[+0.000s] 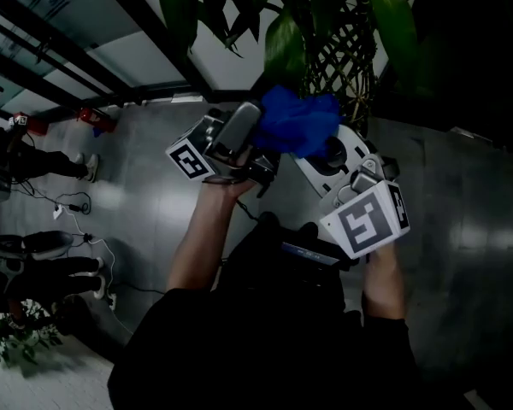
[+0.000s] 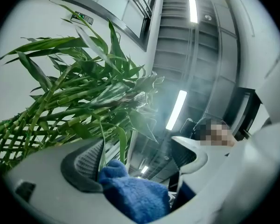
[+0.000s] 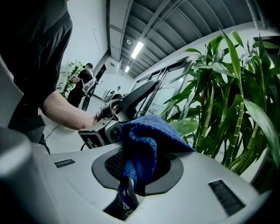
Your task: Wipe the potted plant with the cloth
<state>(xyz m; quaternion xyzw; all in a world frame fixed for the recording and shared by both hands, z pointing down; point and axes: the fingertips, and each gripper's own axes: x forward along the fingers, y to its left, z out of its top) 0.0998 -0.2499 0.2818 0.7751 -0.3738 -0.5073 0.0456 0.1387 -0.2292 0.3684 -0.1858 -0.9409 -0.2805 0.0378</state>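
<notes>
The potted plant [image 1: 325, 24] rises ahead of me, with broad green leaves and latticed bamboo stems [image 1: 346, 58]. A blue cloth [image 1: 297, 122] is bunched between the two grippers just under the foliage. In the right gripper view the cloth [image 3: 144, 143] drapes out of my right gripper [image 3: 140, 169], which is shut on it, and bamboo stalks [image 3: 233, 111] stand close on the right. My left gripper [image 2: 140, 157] is open; the cloth [image 2: 135, 195] lies low between its jaws and a thin leaf [image 2: 102, 146] hangs by the left pad. The plant [image 2: 84, 97] fills that view's left.
A grey floor [image 1: 154, 195] lies below with cables [image 1: 77, 203] and seated people at the far left. A small plant [image 1: 17, 331] stands at the lower left. A glazed wall runs behind the plant. Another person [image 3: 81, 80] stands far back in the right gripper view.
</notes>
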